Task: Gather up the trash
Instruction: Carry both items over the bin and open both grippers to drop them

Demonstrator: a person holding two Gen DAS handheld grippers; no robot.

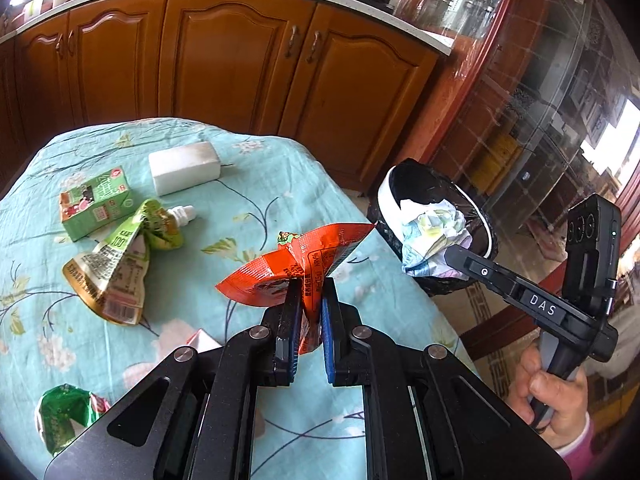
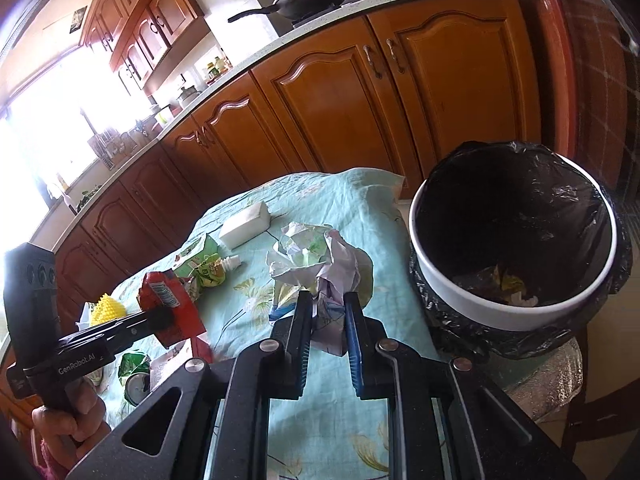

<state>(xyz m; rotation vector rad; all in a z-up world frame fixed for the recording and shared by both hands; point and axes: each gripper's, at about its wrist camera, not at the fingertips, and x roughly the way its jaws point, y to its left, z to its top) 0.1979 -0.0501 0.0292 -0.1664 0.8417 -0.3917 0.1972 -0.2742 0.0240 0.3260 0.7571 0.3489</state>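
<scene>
My left gripper (image 1: 307, 285) is shut on a red snack wrapper (image 1: 296, 258) and holds it above the table's right part; it also shows in the right wrist view (image 2: 172, 312). My right gripper (image 2: 327, 300) is shut on a crumpled paper ball (image 2: 320, 260), held just left of the trash bin (image 2: 516, 312). In the left wrist view the paper ball (image 1: 430, 232) hangs over the bin's rim (image 1: 390, 196). The bin is white with a black liner and holds some scraps.
On the floral cloth (image 1: 248, 184) lie a green drink carton (image 1: 96, 204), a green-gold pouch (image 1: 124, 264), a white foam block (image 1: 184, 172), a crushed green wrapper (image 1: 64, 412) and a yellow spiky ball (image 2: 106, 308). Wooden cabinets (image 1: 240, 64) stand behind.
</scene>
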